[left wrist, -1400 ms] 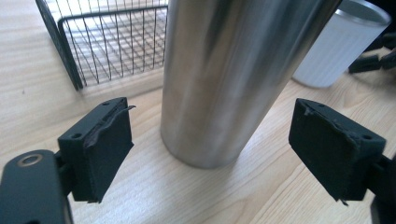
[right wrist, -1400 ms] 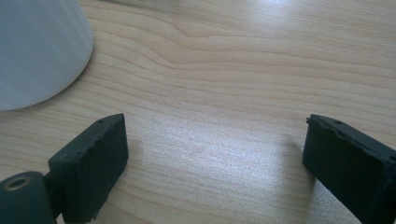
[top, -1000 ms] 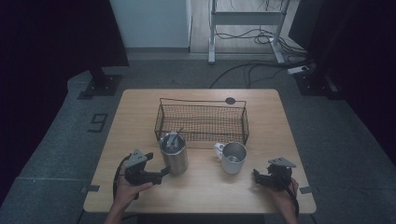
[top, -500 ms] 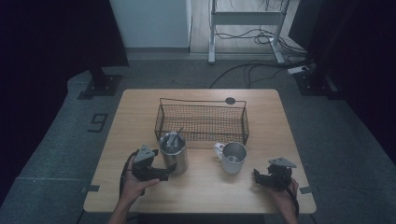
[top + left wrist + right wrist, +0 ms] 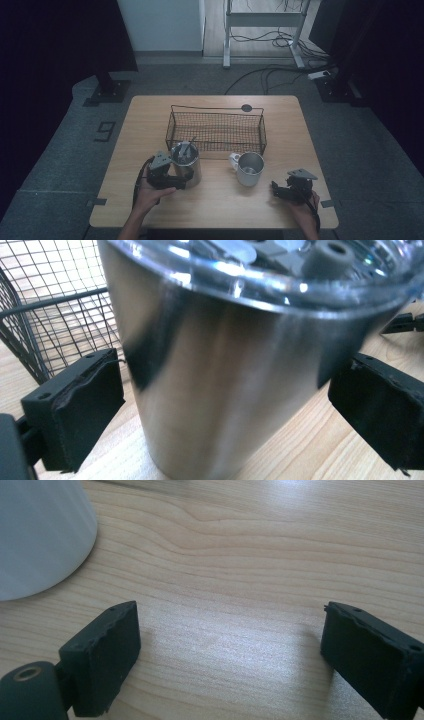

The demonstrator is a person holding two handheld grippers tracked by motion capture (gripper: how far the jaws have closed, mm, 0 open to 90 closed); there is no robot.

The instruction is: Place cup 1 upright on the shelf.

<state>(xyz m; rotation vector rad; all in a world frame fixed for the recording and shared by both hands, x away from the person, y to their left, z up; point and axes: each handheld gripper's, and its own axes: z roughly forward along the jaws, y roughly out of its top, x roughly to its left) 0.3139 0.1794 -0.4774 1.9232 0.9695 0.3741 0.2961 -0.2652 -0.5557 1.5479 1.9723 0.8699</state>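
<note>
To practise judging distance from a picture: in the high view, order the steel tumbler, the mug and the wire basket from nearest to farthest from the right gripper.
Measured from the right gripper at the table's near right:
1. Mug, just to its left, in front of the basket.
2. Steel tumbler, farther left, between the left gripper's open jaws.
3. Wire basket, behind both, mid-table; its near right corner comes close to the tumbler's distance, so 2 and 3 are a narrow call.

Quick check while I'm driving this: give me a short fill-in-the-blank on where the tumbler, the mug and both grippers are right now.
1. The steel tumbler stands between the jaws of the ____ gripper.
2. Behind the tumbler and the mug stands an empty wire ____.
3. The right gripper has only bare ____ between its jaws.
4. The tumbler's clear lid is ____.

Missing words: left; basket; table; on
</note>
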